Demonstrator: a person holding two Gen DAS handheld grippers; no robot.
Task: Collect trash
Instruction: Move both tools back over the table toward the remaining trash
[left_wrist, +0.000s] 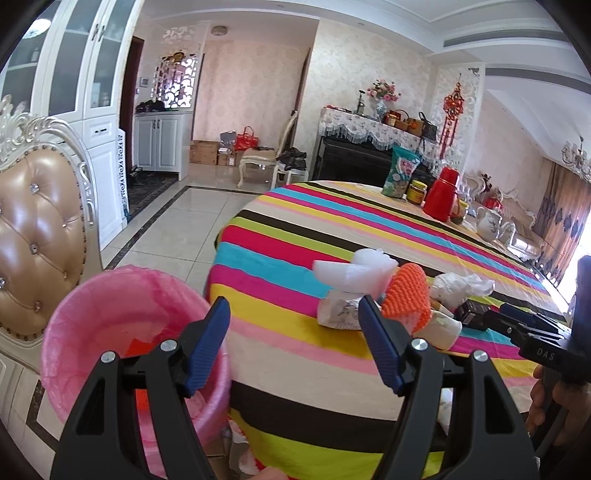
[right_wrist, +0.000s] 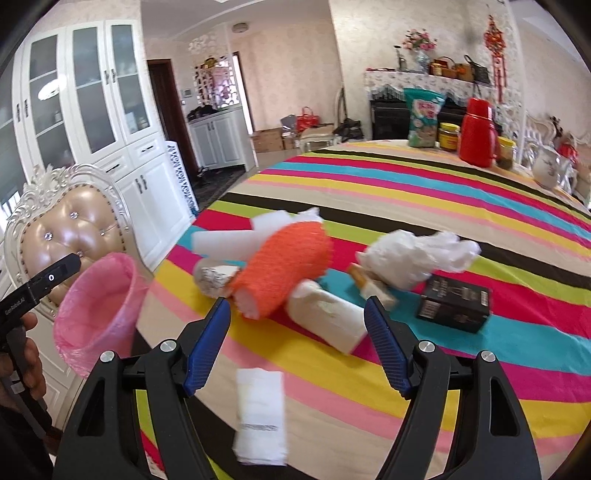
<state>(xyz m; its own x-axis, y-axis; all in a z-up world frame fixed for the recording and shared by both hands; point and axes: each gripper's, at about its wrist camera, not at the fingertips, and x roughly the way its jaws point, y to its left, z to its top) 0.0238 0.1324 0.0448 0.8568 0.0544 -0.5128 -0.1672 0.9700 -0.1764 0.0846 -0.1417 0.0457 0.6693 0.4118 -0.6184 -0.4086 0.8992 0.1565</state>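
A pink-lined trash bin (left_wrist: 122, 314) stands on the floor beside the striped table (left_wrist: 332, 229); it also shows in the right wrist view (right_wrist: 96, 310). Trash lies on the table: white foam pieces (right_wrist: 229, 240), an orange foam net (right_wrist: 284, 266), a white paper cup (right_wrist: 328, 317), a crumpled white bag (right_wrist: 413, 254), a black box (right_wrist: 454, 302), a foil-wrapped lump (right_wrist: 212, 280) and a flat white tissue (right_wrist: 260, 417). My left gripper (left_wrist: 295, 347) is open and empty, between bin and table edge. My right gripper (right_wrist: 297, 347) is open and empty, over the tissue, just short of the cup.
A padded chair (left_wrist: 37, 236) stands left of the bin. At the table's far side are a green snack bag (right_wrist: 423, 118), a yellow-lidded jar (right_wrist: 448, 136), a red thermos (right_wrist: 478, 133) and a white teapot (right_wrist: 546, 170). White cabinets (right_wrist: 92, 103) line the left wall.
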